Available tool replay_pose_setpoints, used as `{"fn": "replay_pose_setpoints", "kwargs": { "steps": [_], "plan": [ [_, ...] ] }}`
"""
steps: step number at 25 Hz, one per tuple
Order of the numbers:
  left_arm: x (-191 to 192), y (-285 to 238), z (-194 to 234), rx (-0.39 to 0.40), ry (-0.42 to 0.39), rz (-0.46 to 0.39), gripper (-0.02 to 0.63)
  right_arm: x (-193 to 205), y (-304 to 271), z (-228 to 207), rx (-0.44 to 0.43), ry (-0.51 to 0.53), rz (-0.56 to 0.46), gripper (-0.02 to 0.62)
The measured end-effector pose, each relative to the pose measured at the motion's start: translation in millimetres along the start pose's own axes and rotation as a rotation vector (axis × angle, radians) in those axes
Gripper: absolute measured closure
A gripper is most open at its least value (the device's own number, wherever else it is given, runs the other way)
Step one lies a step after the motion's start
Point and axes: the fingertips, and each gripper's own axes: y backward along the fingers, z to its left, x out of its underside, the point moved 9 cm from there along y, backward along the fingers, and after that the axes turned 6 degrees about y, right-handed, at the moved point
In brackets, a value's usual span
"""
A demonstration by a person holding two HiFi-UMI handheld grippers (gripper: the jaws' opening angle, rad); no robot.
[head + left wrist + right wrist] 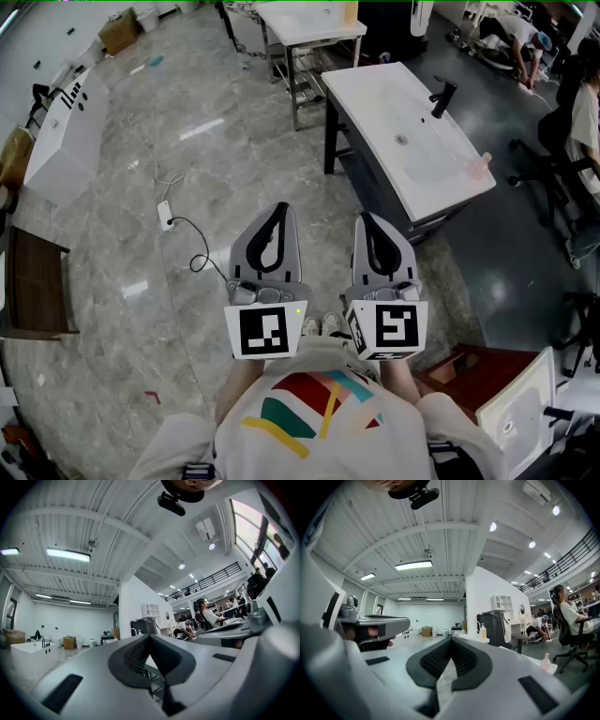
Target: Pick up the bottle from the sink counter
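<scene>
The sink counter (pixel 375 94) bears a bottle (pixel 479 167) and faucet (pixel 442 97).

The left gripper (pixel 150 638), its dark-padded jaws pressed together with nothing between them, faces out across a high workshop hall. Strip lights (pixel 68 554) line the ribbed ceiling, and a white partition wall (pixel 133 604) stands ahead. At far left is a white sink unit (pixel 28 657) with a black faucet (pixel 42 641), a cardboard box (pixel 69 642) beyond. A person (pixel 209 614) sits at right beneath a railed mezzanine (pixel 211 578).
</scene>
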Motion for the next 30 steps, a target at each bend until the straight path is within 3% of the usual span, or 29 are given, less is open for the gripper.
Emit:
{"fn": "replay_pose_setpoints", "kwargs": {
  "steps": [12,17,30],
  "plan": [
    [1,-4,1,-0.002,0.026,0.0,0.589,1,3,-9,0.003,0.026,-0.007,0.584],
    [0,-12,-7,0.002,0.012,-0.009,0.589,6,3,-19,0.004,-0.026,-0.012,0.584],
    [12,-25,-27,-0.018,0.038,-0.022,0.589,19,3,-43,-0.051,0.005,0.006,0.584]
  ]
}}
